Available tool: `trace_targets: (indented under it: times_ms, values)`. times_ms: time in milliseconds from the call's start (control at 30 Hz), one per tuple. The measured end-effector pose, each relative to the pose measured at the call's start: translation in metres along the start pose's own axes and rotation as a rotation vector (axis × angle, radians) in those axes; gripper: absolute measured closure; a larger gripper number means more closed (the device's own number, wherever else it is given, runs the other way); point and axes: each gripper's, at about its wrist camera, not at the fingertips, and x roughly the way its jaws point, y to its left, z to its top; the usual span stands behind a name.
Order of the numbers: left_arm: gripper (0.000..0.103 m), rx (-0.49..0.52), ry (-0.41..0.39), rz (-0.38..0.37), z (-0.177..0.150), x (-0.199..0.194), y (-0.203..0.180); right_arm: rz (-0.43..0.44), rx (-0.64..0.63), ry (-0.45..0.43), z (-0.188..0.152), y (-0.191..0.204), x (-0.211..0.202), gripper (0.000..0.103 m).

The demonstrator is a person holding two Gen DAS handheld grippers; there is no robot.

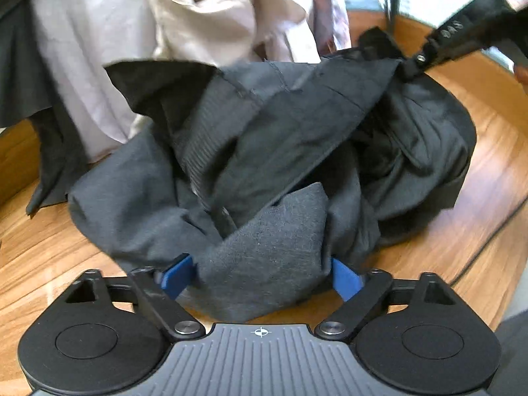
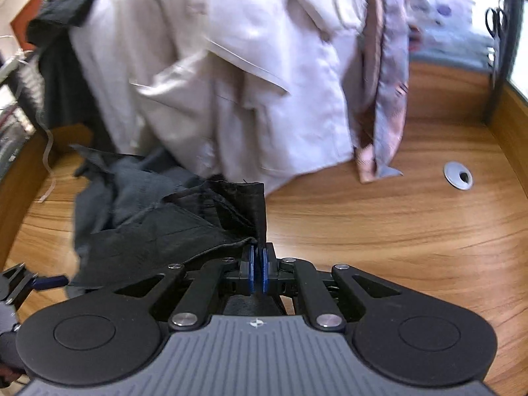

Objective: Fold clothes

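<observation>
A dark grey garment (image 1: 280,125) lies crumpled on the wooden table (image 1: 488,178). In the left wrist view my left gripper (image 1: 260,274) stands open at its near edge. A thick fold of the grey cloth lies between its blue pads (image 1: 178,277), and I see no squeeze on it. At the upper right my right gripper (image 1: 412,66) lifts a far corner of the garment. In the right wrist view that gripper (image 2: 259,264) is shut on the black hem of the garment (image 2: 148,231), which trails away to the left. A blue finger of the left gripper (image 2: 49,280) shows at the far left.
A heap of beige clothes (image 2: 231,66) rises behind the garment, with a pink and grey patterned cloth (image 2: 389,82) hanging on its right. A metal cable grommet (image 2: 458,175) is set in the bare wooden table (image 2: 379,231) to the right. Black scissors (image 2: 496,21) hang at the back corner.
</observation>
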Motion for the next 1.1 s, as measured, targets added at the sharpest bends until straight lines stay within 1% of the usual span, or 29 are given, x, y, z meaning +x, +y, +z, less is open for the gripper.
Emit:
trace_targets:
  times_ms: [67,133,167,200,233,267,333,400,500,567,633,700,767,933,1000,1033,1067,1100]
  values:
    - [0.025,-0.011,0.019,0.014,0.000,0.007,-0.002,0.017,-0.023,0.024,-0.003,-0.004,0.011,0.092]
    - [0.028,-0.028,0.038,0.026,-0.001,0.015,-0.003,0.035,-0.047,0.048,-0.005,-0.007,0.023,0.087]
    - [0.028,-0.043,0.044,0.031,-0.001,0.017,-0.002,0.044,-0.059,0.060,-0.007,-0.009,0.028,0.082]
    - [0.028,-0.062,0.050,0.035,-0.001,0.019,0.000,0.048,-0.084,0.059,-0.006,-0.008,0.026,0.078]
    - [0.028,-0.079,0.052,0.040,-0.001,0.020,0.001,0.049,-0.110,0.048,-0.005,-0.007,0.021,0.071]
    - [0.028,-0.095,0.053,0.044,-0.002,0.021,0.002,0.051,-0.136,0.035,-0.004,-0.005,0.015,0.061]
    - [0.028,-0.123,0.055,0.053,-0.003,0.022,0.005,0.057,-0.201,0.012,-0.001,-0.002,0.000,0.052]
    - [0.029,-0.142,0.054,0.061,-0.003,0.022,0.006,0.087,-0.280,0.012,0.001,0.004,-0.012,0.050]
    - [0.041,-0.170,0.050,0.076,-0.002,0.022,0.007,0.133,-0.411,0.014,0.004,0.016,-0.031,0.038]
    - [0.051,-0.186,0.050,0.083,0.001,0.021,0.010,0.159,-0.515,-0.002,0.001,0.032,-0.040,0.028]
    - [0.059,-0.191,0.052,0.082,0.003,0.019,0.014,0.175,-0.619,-0.031,-0.004,0.050,-0.046,0.024]
    - [0.066,-0.198,0.055,0.074,0.006,0.017,0.021,0.186,-0.713,-0.050,-0.008,0.069,-0.046,0.023]
    - [0.073,-0.204,0.049,0.063,0.007,0.012,0.027,0.207,-0.787,-0.040,-0.010,0.087,-0.037,0.023]
    - [0.081,-0.202,0.043,0.033,0.013,-0.002,0.036,0.230,-0.905,-0.049,-0.016,0.123,-0.014,0.024]
    - [0.083,-0.213,0.030,0.029,0.016,-0.009,0.040,0.228,-0.947,-0.058,-0.017,0.135,-0.004,0.028]
    - [0.085,-0.224,0.024,0.026,0.019,-0.014,0.042,0.220,-0.978,-0.059,-0.019,0.141,0.001,0.035]
    - [0.086,-0.233,0.015,0.026,0.021,-0.019,0.044,0.212,-1.010,-0.061,-0.021,0.147,0.005,0.047]
    - [0.086,-0.241,0.005,0.027,0.023,-0.024,0.046,0.195,-1.044,-0.068,-0.023,0.153,0.009,0.055]
